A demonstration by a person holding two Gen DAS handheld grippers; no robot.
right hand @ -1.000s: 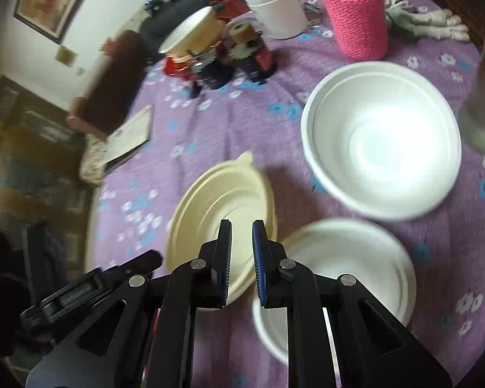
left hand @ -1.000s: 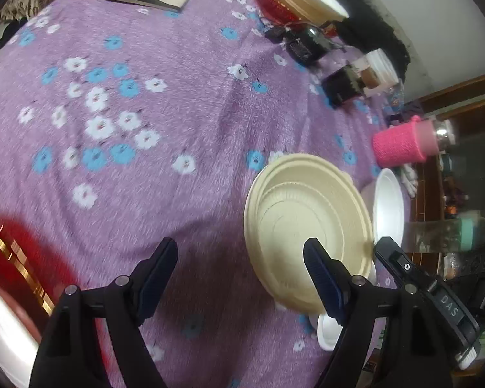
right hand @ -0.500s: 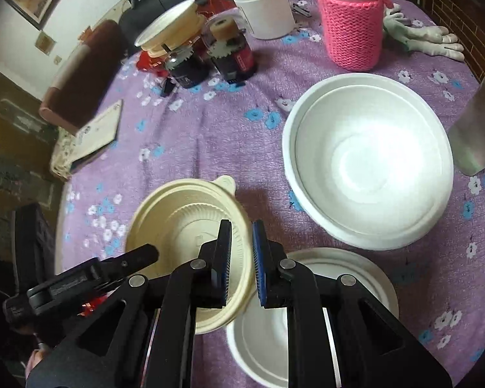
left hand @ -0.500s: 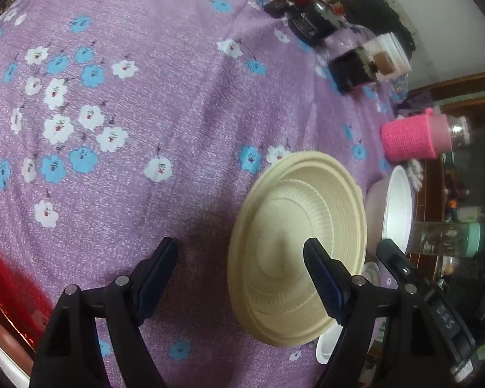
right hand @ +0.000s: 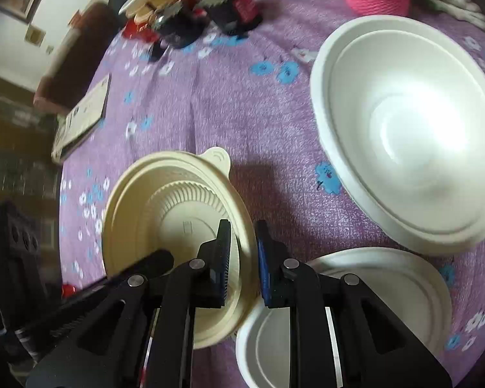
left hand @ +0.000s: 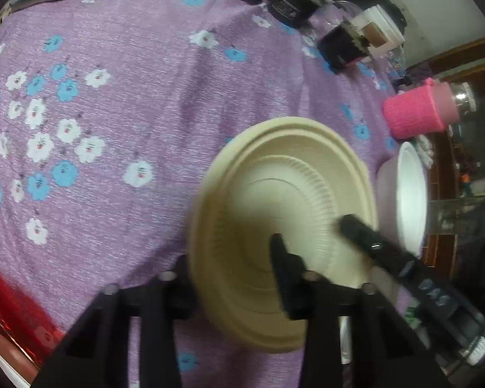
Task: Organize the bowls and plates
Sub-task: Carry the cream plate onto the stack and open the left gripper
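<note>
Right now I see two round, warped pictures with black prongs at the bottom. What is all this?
There is no robot here. A person holds a two-finger gripper in each hand, and a wide-angle camera on each looks along its fingers. One picture comes from the left gripper, the other from the right gripper. Both look down on a purple flowered cloth with a cream plate, a white bowl, a white plate and a pink knitted cup. The left gripper's jaws have just been closing on the cream plate's rim. The right gripper, nearly shut, is at the opposite edge; I cannot tell whether it pinches.
</note>
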